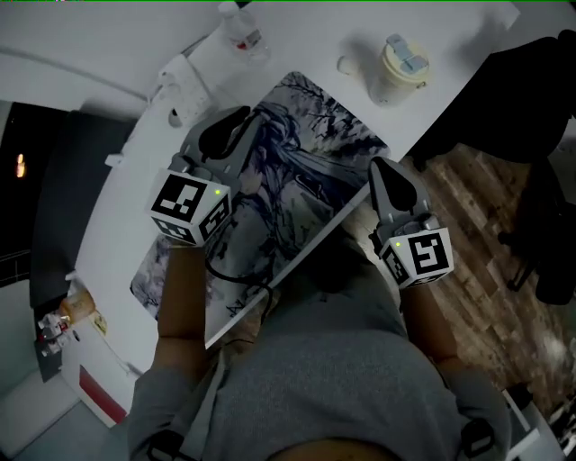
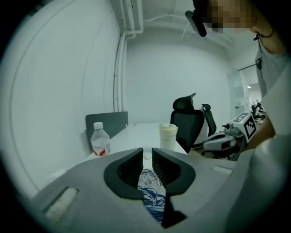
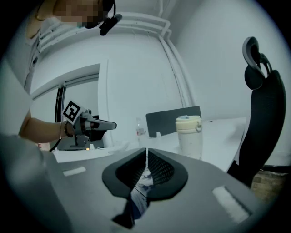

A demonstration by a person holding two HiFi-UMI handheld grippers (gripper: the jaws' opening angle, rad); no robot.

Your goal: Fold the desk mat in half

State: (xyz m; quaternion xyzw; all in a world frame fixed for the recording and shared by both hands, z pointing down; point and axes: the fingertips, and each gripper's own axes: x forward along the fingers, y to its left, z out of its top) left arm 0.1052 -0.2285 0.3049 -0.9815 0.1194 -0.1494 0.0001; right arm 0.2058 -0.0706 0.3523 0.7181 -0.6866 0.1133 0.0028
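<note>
Here, the right gripper (image 1: pixel 384 171) has its jaws closed on the near edge of the desk mat (image 1: pixel 297 171), which lies spread on the white desk (image 1: pixel 450 45). The left gripper (image 1: pixel 232 126) stands over the mat's left part, jaws slightly apart, not pressing it. Farther away stand a cup (image 1: pixel 396 70) and a bottle (image 1: pixel 241 27).

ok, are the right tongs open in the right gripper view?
No, the right tongs are shut on the desk mat, its printed edge pinched between them.
</note>
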